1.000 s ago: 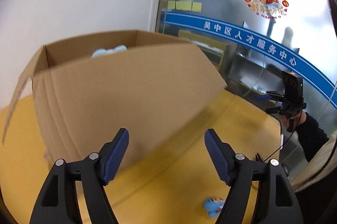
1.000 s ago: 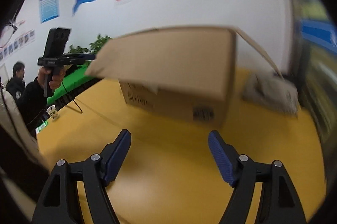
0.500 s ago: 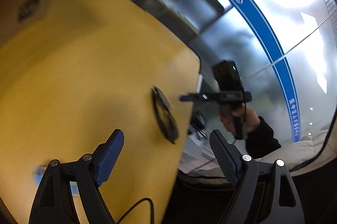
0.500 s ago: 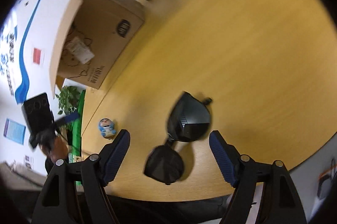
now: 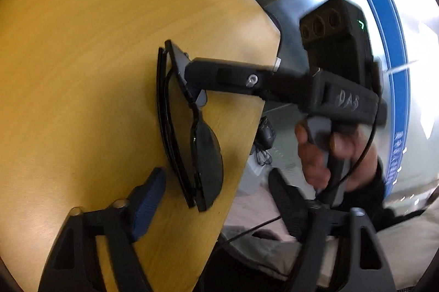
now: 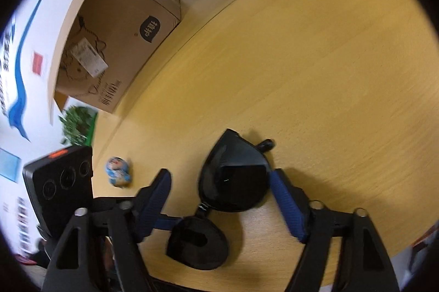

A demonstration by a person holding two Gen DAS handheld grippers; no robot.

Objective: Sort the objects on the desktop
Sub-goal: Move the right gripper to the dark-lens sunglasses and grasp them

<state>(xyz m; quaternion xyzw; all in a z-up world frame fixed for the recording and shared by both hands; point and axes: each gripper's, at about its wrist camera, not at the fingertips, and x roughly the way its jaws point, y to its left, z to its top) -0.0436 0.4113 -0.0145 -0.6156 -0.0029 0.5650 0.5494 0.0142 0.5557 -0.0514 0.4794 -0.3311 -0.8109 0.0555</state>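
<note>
The right gripper (image 6: pixel 219 198), jaws wide, straddled one lens of the sunglasses (image 6: pixel 236 182); closing seemed next, while the left gripper (image 5: pixel 216 198) gaped nearby

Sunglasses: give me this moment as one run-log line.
right claw: open, straddling one lens of sunglasses | left claw: open, at their other end | sunglasses: folded, on table near edge | cardboard box: far side

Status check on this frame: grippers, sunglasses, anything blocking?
Right hand-held gripper open, straddling one lens of sunglasses. Left hand-held gripper open at the other end. Sunglasses flat near table edge. Nothing blocking.
</note>
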